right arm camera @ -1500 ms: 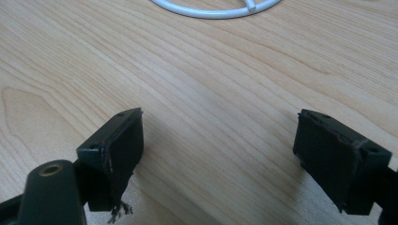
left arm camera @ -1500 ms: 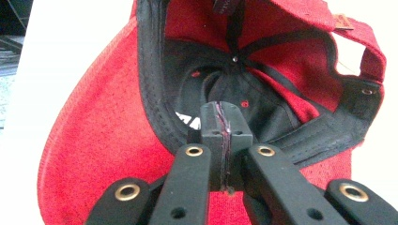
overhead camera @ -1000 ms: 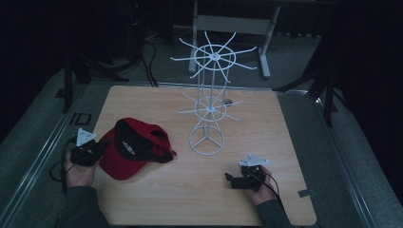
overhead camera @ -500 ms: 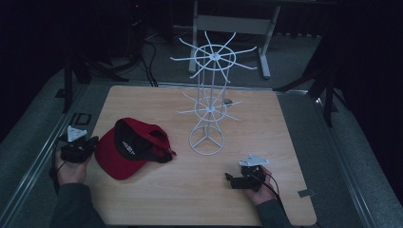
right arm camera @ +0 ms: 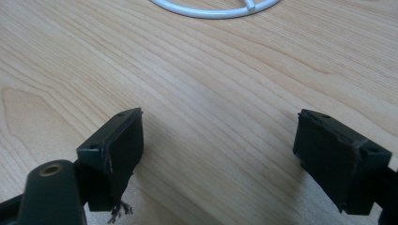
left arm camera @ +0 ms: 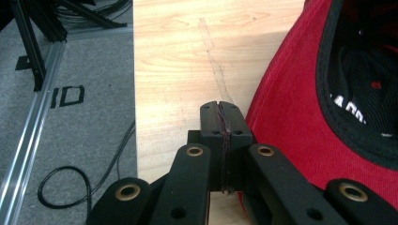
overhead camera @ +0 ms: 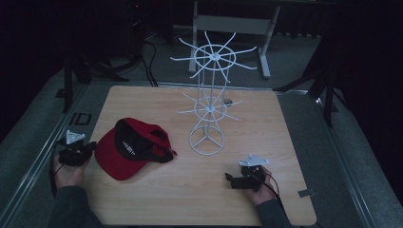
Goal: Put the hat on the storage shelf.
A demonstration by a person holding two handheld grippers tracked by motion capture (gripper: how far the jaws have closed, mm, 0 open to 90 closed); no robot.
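- The left gripper has its jaws pressed flat together with nothing between them; it sits at the left edge of the worktop, just beside the rim of the red cap. Shut and empty beside the cap, it looks placed for an approach rather than a grasp, and the jaws would have to part before they could take the brim.
- In the left gripper view the cap's red cloth lies close along the right of the jaw tips, whether touching I cannot tell, with its black inner lining turned up. Lying open side up like that, the cap offers a thin edge to pinch.
- The right gripper stands wide open over bare wood, holding nothing. In the high view it rests near the front right of the worktop, well apart from the cap, probably kept ready as the helping hand.
- The white wire stand rises at the middle of the worktop, behind the right gripper and to the right of the cap; its ring base shows at the top of the right gripper view. Its spokes are bare, so I judge it the likely place for hanging the cap.
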